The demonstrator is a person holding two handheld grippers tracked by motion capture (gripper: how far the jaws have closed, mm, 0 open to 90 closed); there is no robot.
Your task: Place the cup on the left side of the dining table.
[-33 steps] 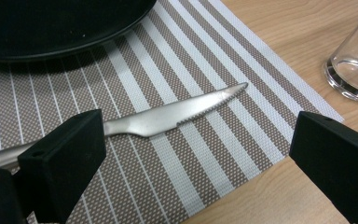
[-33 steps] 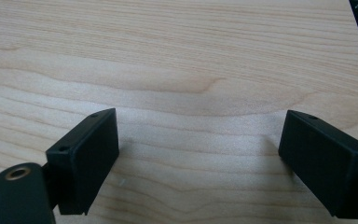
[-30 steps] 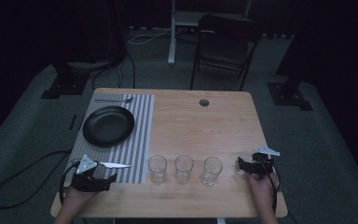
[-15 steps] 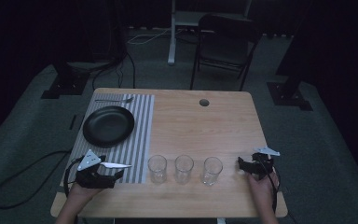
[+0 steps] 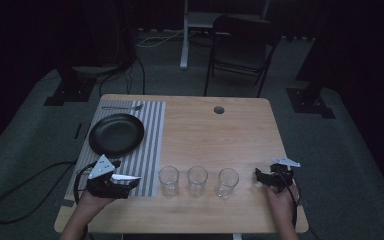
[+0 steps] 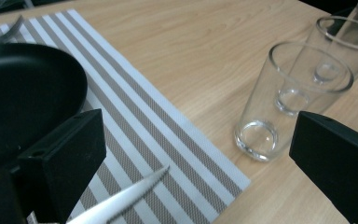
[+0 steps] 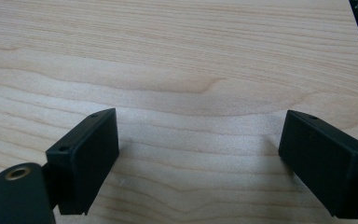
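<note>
My left gripper (image 5: 126,188) hovers over the near edge of the striped placemat (image 5: 152,135), jaws wide open (image 6: 198,128). A silver knife (image 5: 126,177) appears to lie on the mat just ahead of it. Its blade tip (image 6: 137,189) shows low between the jaws, and neither pad touches it. A black plate (image 5: 116,134) sits on the mat, also seen at the left of the left gripper view (image 6: 23,93). Three empty glasses (image 5: 168,180) (image 5: 197,179) (image 5: 227,181) stand in a row to the right, the nearest glass (image 6: 289,98) just off the mat. My right gripper (image 5: 258,176) rests open (image 7: 198,126) on bare wood at the near right.
A fork (image 5: 122,106) lies at the mat's far edge. The wooden table (image 5: 215,135) has a round cable hole (image 5: 219,109) near its far side. A folding chair (image 5: 240,45) stands beyond the table on the dark floor.
My left gripper has risen and shifted slightly toward the glasses, while the knife stays in the same spot. The right gripper has not moved.
</note>
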